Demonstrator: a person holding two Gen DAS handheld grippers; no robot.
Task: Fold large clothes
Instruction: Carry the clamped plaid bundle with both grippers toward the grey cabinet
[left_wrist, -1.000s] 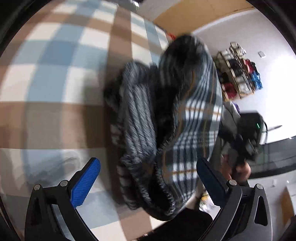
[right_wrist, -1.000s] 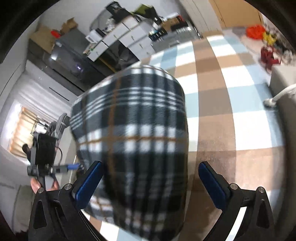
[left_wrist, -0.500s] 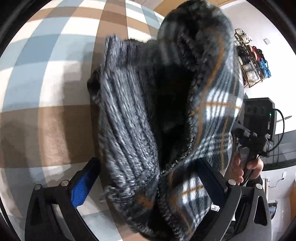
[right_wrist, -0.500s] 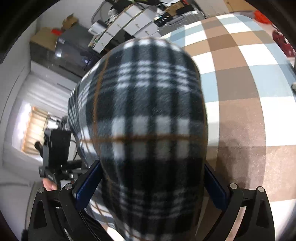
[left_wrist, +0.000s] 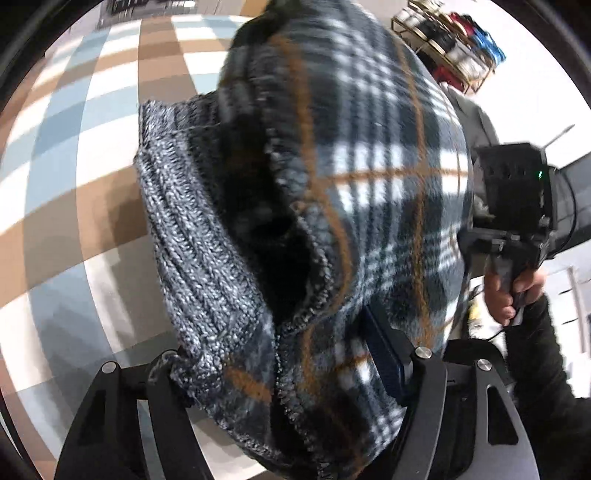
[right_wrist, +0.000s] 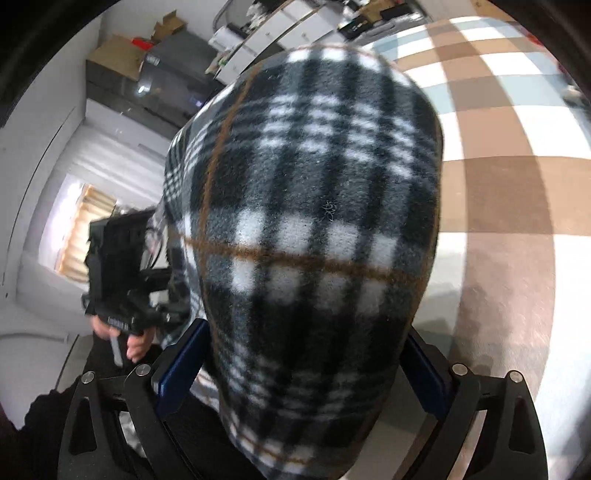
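**Inspector:** Where is the garment?

**Assistant:** The plaid fleece (left_wrist: 388, 177), with a grey knit cuff (left_wrist: 199, 236), hangs above the checked rug (left_wrist: 74, 155), bunched between both tools.

**Inspector:** Left gripper (left_wrist: 280, 369)?

**Assistant:** Jaws closing, fleece and cuff between them; the blue pad (left_wrist: 384, 354) lies against the cloth.

**Inspector:** Right gripper (right_wrist: 303, 365)?

**Assistant:** Fleece fills the gap and both pads touch it. Whether it is clamped, I cannot tell.
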